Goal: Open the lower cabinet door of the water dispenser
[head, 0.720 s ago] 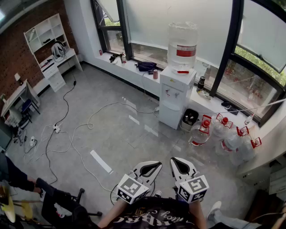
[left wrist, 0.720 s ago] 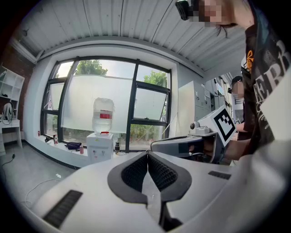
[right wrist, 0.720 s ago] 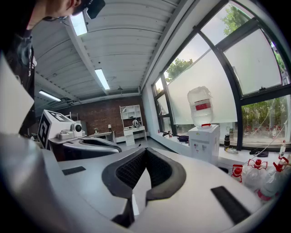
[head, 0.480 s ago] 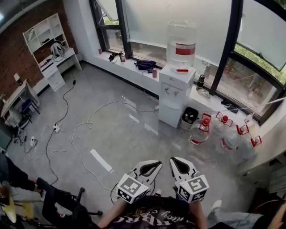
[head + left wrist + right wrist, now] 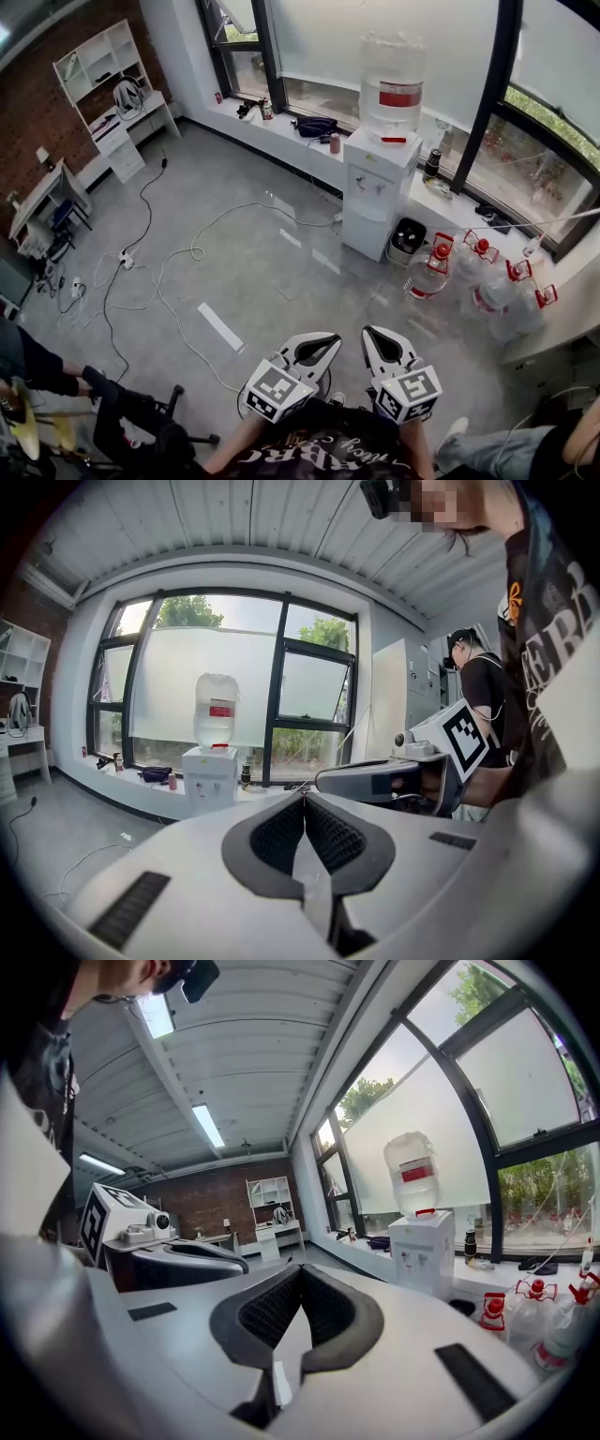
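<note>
A white water dispenser with a big clear bottle on top stands against the window wall, far across the floor. Its lower cabinet door is closed. The same dispenser is small in the left gripper view, and the dispenser sits right of centre in the right gripper view. My left gripper and right gripper are side by side near my body, both shut and empty, far from the dispenser.
Several spare water bottles with red caps and a black bin stand right of the dispenser. Cables trail over the grey floor. Desks and shelves line the left wall. A chair base is at my lower left.
The head view has shifted slightly, so the dispenser now sits a little more to the right and lower. Both grippers keep their place together, still shut.
</note>
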Available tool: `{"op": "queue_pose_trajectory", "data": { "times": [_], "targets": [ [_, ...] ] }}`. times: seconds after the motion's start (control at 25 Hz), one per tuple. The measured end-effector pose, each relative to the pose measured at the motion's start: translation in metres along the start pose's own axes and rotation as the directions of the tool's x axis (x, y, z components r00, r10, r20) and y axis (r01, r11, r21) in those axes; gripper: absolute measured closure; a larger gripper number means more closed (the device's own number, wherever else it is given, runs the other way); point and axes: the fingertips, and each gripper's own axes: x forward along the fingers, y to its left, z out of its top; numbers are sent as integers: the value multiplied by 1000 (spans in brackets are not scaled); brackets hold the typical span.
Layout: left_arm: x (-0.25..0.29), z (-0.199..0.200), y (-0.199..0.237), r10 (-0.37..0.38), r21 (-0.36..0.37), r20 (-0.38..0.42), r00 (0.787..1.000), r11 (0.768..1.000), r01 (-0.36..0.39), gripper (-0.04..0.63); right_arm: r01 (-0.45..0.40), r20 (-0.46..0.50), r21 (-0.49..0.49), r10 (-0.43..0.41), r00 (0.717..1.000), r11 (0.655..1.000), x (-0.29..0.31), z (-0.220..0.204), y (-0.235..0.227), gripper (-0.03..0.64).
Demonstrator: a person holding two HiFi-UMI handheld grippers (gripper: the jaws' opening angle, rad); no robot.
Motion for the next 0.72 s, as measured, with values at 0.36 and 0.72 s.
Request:
{"op": "queue_pose_trajectory", "data": {
  "times": [0.36, 0.72],
  "targets": [
    [68, 7, 43, -105, 15, -30, 994, 994, 106, 578, 95, 16, 48, -96, 995, 994, 39, 10, -67, 606],
    [184, 15, 166, -248, 15, -103, 963, 968, 250, 578, 225, 8, 189, -231, 973, 956, 156, 29, -185, 606]
  ]
}}
